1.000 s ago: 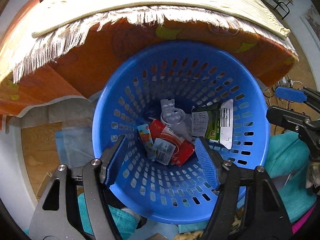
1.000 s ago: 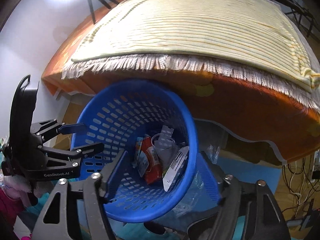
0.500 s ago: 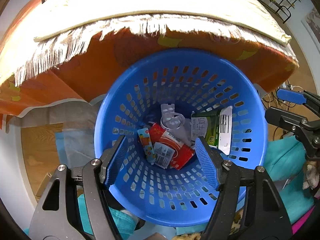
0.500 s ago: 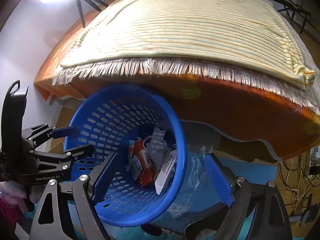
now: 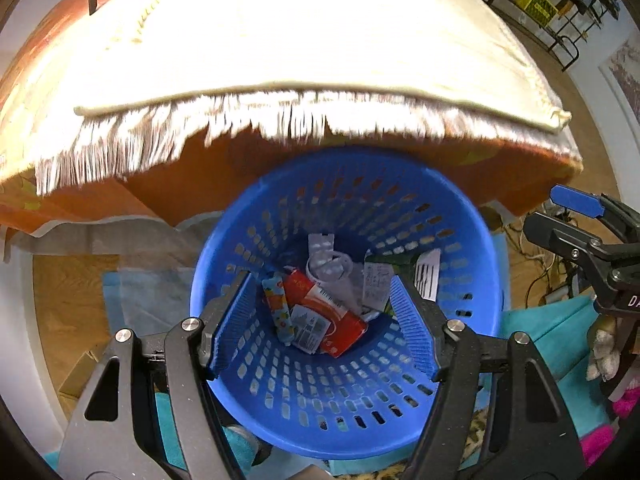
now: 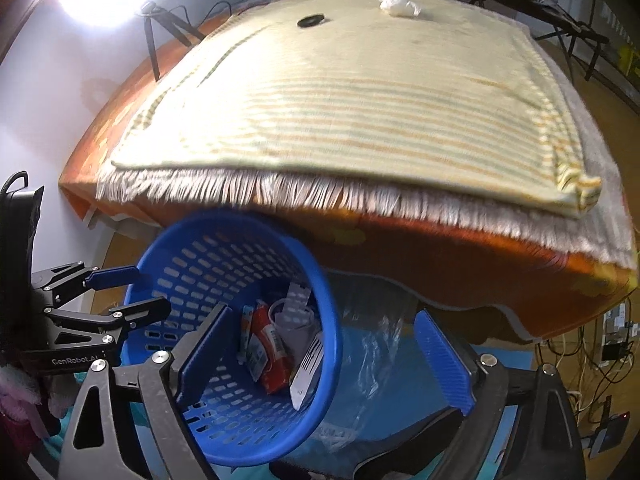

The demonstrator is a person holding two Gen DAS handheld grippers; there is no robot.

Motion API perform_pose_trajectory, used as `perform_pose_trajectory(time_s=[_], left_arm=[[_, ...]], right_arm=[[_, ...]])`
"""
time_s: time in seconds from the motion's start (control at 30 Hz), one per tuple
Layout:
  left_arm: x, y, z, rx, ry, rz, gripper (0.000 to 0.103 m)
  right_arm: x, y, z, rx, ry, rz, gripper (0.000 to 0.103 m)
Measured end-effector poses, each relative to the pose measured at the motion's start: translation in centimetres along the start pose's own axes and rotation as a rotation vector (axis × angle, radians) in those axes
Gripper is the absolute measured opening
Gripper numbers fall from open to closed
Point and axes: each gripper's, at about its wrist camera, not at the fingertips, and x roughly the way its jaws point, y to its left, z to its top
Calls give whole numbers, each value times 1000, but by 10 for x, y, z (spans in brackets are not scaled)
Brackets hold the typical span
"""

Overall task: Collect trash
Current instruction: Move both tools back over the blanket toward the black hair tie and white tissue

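A blue perforated basket (image 5: 472,280) stands on the floor against the bed. In it lie a red carton (image 5: 336,316), a colourful wrapper (image 5: 278,308), a white blister pack (image 5: 324,248) and a green and white packet (image 5: 404,276). My left gripper (image 5: 322,282) hovers above the basket, open and empty. My right gripper (image 6: 323,314) hangs over the basket's right rim (image 6: 332,320), its jaws opening with nothing gripped. A crumpled white tissue (image 6: 396,2) and a small black disc (image 6: 312,21) lie on the bed's far side.
The orange bed (image 6: 440,264) carries a striped fringed blanket (image 6: 360,100) that overhangs the basket. A clear plastic bag (image 6: 376,344) lies on blue sheeting right of the basket. Cables (image 6: 592,360) run at the right, and a lamp tripod (image 6: 160,28) stands behind the bed.
Both grippers have risen away from the basket, so more of the bed top shows. The right gripper's jaws have spread wider. The trash in the basket has not moved.
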Motion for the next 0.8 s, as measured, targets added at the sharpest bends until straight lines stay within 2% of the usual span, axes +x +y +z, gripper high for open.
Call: perform_pose_trajectory(time_s=[0.23,0.37,0.67,0.8], left_arm=[[-12,-4,29,-1,-38,-22,72],[-18,-5,55,4,-58,-37,72],[-24,-6,135,42,-128,-5,72],[-23,-5,174,54,-159,8,72]], right_arm=[[-19,-6,30,-34,-50,-41,95],[-29,-12,51,-43,-87,-35,99],[-48,-51,120,-1,-199,-28,99],[-49,-63,156,-8,-222,-29,101]])
